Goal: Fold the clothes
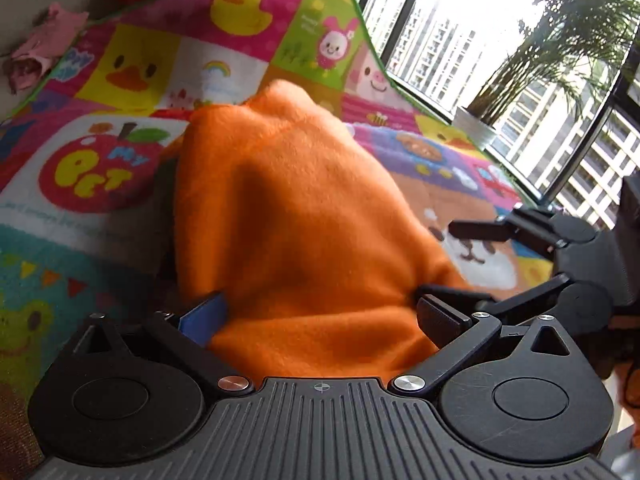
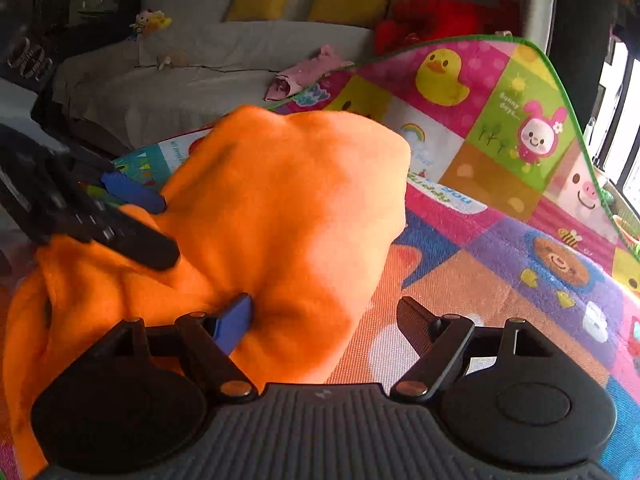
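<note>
An orange fleece garment (image 1: 296,216) lies bunched on a colourful cartoon play mat (image 1: 92,184). My left gripper (image 1: 320,312) is open, its fingers wide apart, with the near edge of the fleece lying between them. My right gripper (image 2: 326,316) is open too; the fleece (image 2: 280,208) lies between its fingers, against the blue left pad (image 2: 234,322). Each gripper shows in the other's view: the right one (image 1: 472,264) at the right, open, and the left one (image 2: 136,224) at the left, open over the fleece.
A small pink garment (image 2: 308,72) lies on a grey-covered sofa (image 2: 180,80) beyond the mat, with yellow cushions and a red plush (image 2: 432,20). Large windows (image 1: 460,40) and a potted palm (image 1: 540,72) stand past the mat's green-trimmed far edge.
</note>
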Demonstrator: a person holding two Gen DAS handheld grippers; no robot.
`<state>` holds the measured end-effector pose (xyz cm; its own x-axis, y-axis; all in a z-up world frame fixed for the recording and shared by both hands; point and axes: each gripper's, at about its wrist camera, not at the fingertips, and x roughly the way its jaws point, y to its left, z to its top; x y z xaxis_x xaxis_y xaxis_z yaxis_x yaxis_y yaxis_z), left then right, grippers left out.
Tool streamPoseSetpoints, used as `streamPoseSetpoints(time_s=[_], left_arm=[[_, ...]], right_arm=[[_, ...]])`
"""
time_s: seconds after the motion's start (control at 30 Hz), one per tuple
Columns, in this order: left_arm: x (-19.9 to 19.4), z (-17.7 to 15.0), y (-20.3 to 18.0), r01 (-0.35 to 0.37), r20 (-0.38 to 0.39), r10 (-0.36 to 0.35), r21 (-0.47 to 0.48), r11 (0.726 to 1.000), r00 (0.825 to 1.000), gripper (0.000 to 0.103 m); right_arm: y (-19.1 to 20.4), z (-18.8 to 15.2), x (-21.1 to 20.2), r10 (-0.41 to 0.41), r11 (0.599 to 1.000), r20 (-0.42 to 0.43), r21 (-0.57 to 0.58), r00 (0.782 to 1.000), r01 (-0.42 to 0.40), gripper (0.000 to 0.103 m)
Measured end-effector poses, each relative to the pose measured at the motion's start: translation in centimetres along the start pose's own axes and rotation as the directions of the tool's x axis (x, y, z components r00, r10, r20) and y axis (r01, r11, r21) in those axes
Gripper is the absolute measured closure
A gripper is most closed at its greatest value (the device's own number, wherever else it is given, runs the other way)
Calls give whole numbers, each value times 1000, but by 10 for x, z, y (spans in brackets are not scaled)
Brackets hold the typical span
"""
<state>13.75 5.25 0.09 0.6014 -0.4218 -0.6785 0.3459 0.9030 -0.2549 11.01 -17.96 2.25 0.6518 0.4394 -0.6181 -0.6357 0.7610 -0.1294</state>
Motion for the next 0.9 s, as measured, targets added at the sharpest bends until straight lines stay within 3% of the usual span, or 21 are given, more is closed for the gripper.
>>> streamPoseSetpoints(time_s=[0.1, 0.27, 0.37, 0.47, 0.57, 0.6, 0.63, 0.7, 0.8, 0.9], left_arm=[[-6, -3, -6, -31, 19, 31, 34, 999, 999, 0], [-25, 1, -9, -62, 69, 58, 59, 996, 996, 0], [-43, -1, -16, -97, 118, 83, 121, 988, 990, 0], [-66, -9, -26, -144, 176, 106, 222, 964, 979, 0], [-90, -27, -43, -211, 227, 129, 388, 897, 965, 0], [-94, -35, -49, -216, 225, 125, 447, 868, 966, 0], [-96, -42, -56, -210, 211, 117, 501, 839, 970, 0], [-99, -56, -67, -190, 181, 100, 592, 784, 978, 0], [-93, -68, -77, -157, 153, 73, 652, 742, 985, 0], [-75, -73, -87, -188, 173, 92, 700, 689, 981, 0]], right_arm=[[13, 1, -39, 14, 996, 42, -83, 999, -10, 18], [67, -22, -94, 194, 956, 56, -235, 979, -176, 16], [101, -39, -90, 245, 924, -2, -302, 969, -234, 16], [118, -50, -67, 187, 916, -41, -355, 982, -189, 19], [120, -50, -54, 140, 915, -38, -376, 989, -143, 35], [114, -45, -53, 144, 928, -37, -343, 989, -148, 50], [105, -38, -53, 155, 943, -37, -293, 987, -159, 57], [85, -25, -51, 176, 967, -38, -181, 984, -180, 58], [51, -13, -45, 204, 979, -52, 0, 978, -205, 64], [26, -15, -33, 237, 964, -78, 147, 969, -224, 64]])
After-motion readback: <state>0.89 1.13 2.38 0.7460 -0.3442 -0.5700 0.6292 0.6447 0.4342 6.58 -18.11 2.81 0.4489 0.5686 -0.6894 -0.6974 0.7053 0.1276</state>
